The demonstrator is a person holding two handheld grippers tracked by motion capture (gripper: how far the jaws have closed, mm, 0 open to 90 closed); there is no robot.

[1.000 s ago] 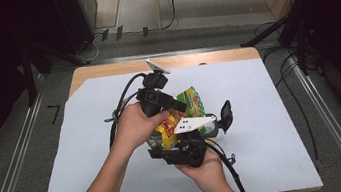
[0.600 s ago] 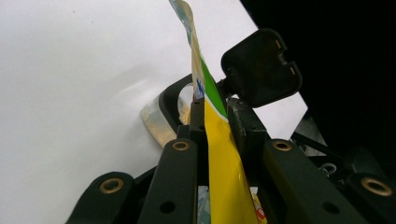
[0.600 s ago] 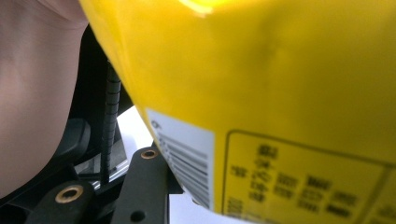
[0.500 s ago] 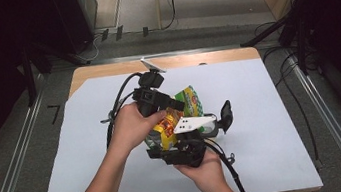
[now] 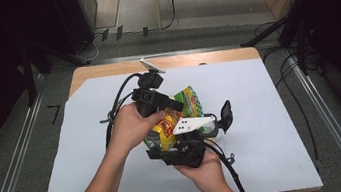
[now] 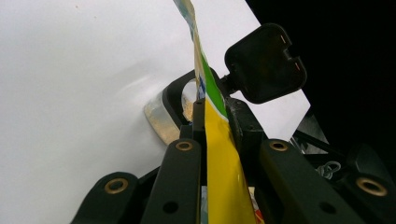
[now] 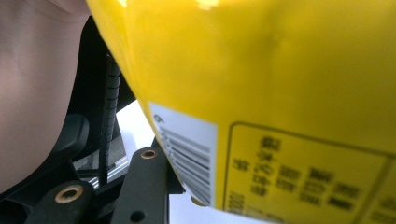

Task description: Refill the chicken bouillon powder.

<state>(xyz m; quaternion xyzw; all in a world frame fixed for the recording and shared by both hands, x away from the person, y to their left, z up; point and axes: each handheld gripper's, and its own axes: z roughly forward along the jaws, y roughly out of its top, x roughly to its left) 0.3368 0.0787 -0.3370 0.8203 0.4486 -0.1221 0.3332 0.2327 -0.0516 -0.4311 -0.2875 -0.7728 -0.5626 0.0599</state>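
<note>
A yellow and green snack bag [image 5: 188, 103] is held above the middle of the table between both grippers. My left gripper [image 5: 172, 111] comes in from the upper left. In the left gripper view this gripper [image 6: 212, 109] is shut on the thin edge of the bag [image 6: 219, 163], and its jaws have just closed a little further on it. My right gripper [image 5: 198, 133] comes up from below, with a white plate [image 5: 192, 123] on top. In the right gripper view the bag's barcode side [image 7: 280, 93] fills the space between the jaws and presses against the one black jaw that shows.
A white sheet [image 5: 274, 127] covers the wooden table [image 5: 104, 71]. A black paddle [image 5: 225, 116] sticks out from the right gripper toward the right. Cables trail from both grippers across the sheet. Metal rails [image 5: 329, 124] and more cables run along the floor beside the table.
</note>
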